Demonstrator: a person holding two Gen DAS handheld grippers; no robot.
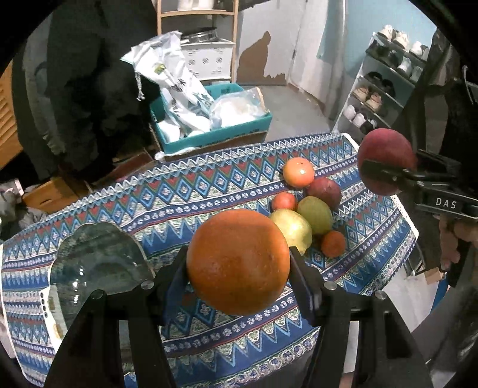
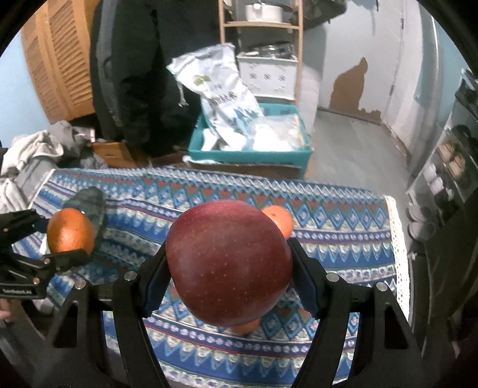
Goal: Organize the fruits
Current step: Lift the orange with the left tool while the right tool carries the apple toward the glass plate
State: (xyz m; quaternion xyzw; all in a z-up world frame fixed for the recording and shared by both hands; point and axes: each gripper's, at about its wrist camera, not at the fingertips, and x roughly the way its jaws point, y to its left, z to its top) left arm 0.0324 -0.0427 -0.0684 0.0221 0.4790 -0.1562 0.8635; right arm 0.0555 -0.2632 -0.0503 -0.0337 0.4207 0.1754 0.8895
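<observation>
My left gripper (image 1: 239,280) is shut on a large orange (image 1: 239,259), held above the patterned tablecloth (image 1: 209,185). A clear glass bowl (image 1: 98,262) sits on the cloth just to its left. A pile of several fruits (image 1: 310,209) lies to the right: oranges, green pears and a dark red one. My right gripper (image 2: 230,280) is shut on a red apple (image 2: 230,265), raised over the cloth; it also shows as right gripper (image 1: 388,176) with the apple (image 1: 385,155). The orange (image 2: 70,234) in the left gripper (image 2: 67,238) and the bowl (image 2: 89,203) appear at left. Another orange (image 2: 279,221) peeks from behind the apple.
Past the table's far edge stands a teal crate (image 1: 215,134) full of white bags. A shoe rack (image 1: 385,86) stands at right, a wooden shelf (image 1: 197,18) at the back, and dark hanging clothes (image 1: 83,89) at left. A person's hand (image 1: 451,238) holds the right gripper.
</observation>
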